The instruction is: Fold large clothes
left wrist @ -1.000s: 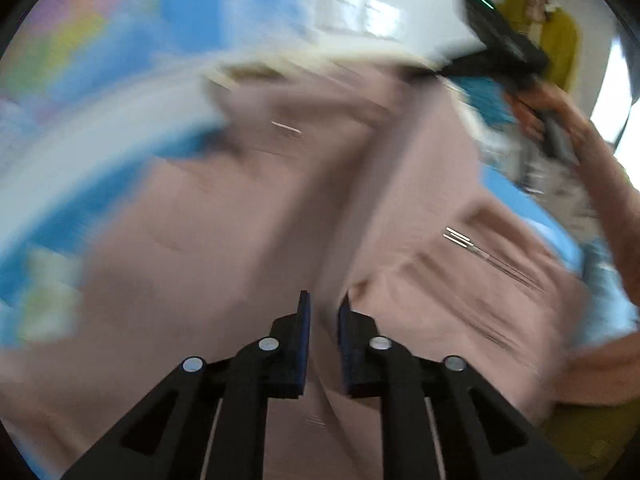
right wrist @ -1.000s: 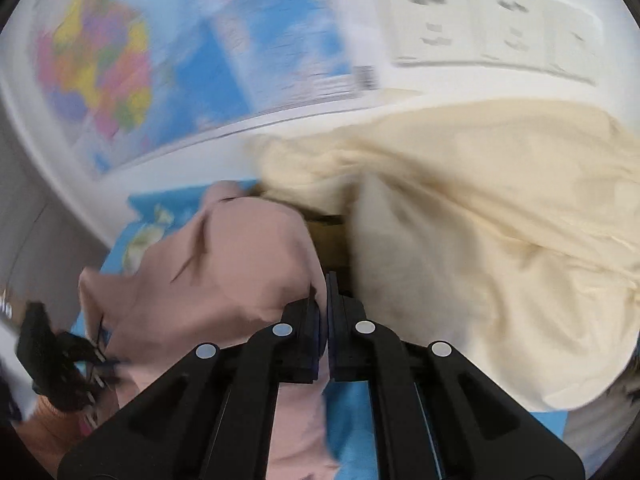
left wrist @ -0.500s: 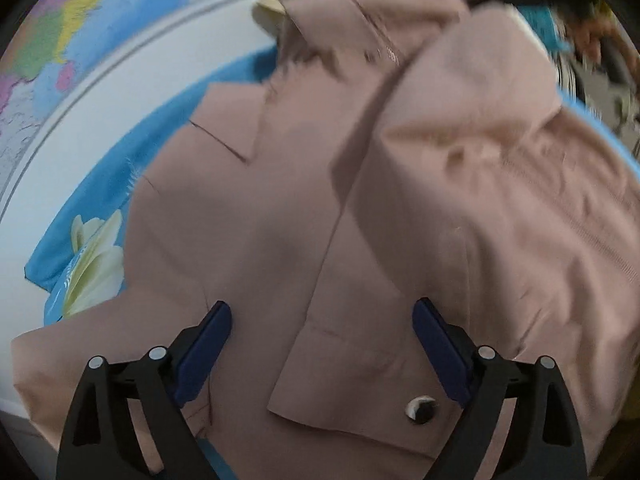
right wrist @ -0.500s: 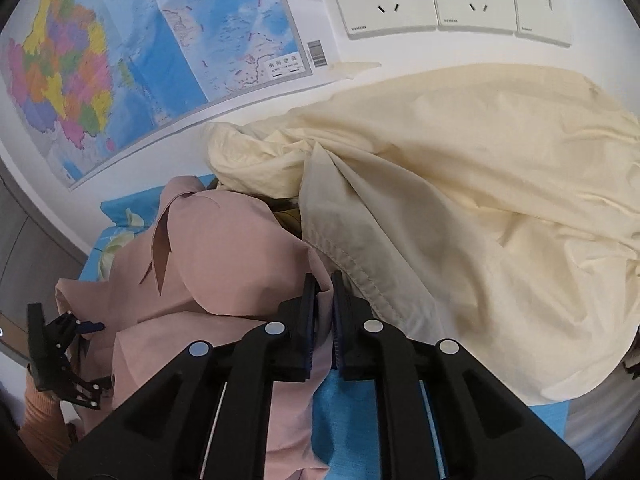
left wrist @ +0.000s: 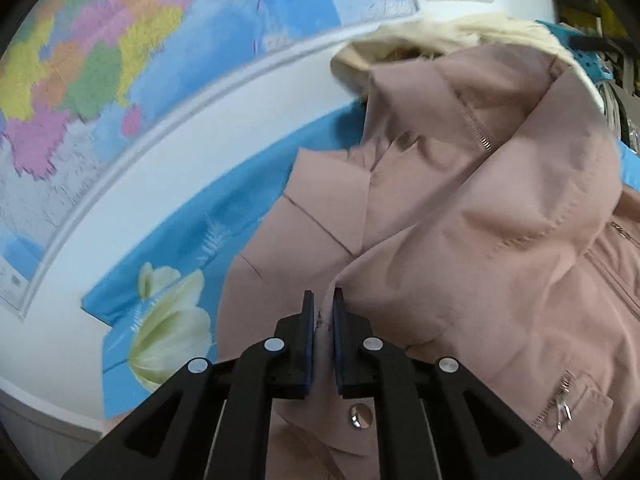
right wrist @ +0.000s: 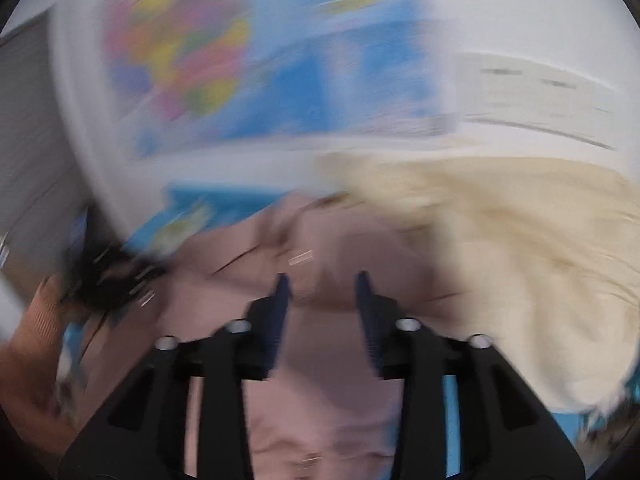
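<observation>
Pink jacket (left wrist: 460, 208) fabric sits pinched in the closing left claw (left wrist: 322, 312).

Left hand-held gripper (left wrist: 323, 312) angled down, jaws closing on a pinch of fabric; right hand-held gripper (right wrist: 323, 292) jaws opening, nothing between.

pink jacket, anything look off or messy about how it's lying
Yes. The pink jacket lies rumpled, not flat: its collar end is bunched up against a heap of cream cloth, and a flap folds back over the front. No damage shows.
</observation>
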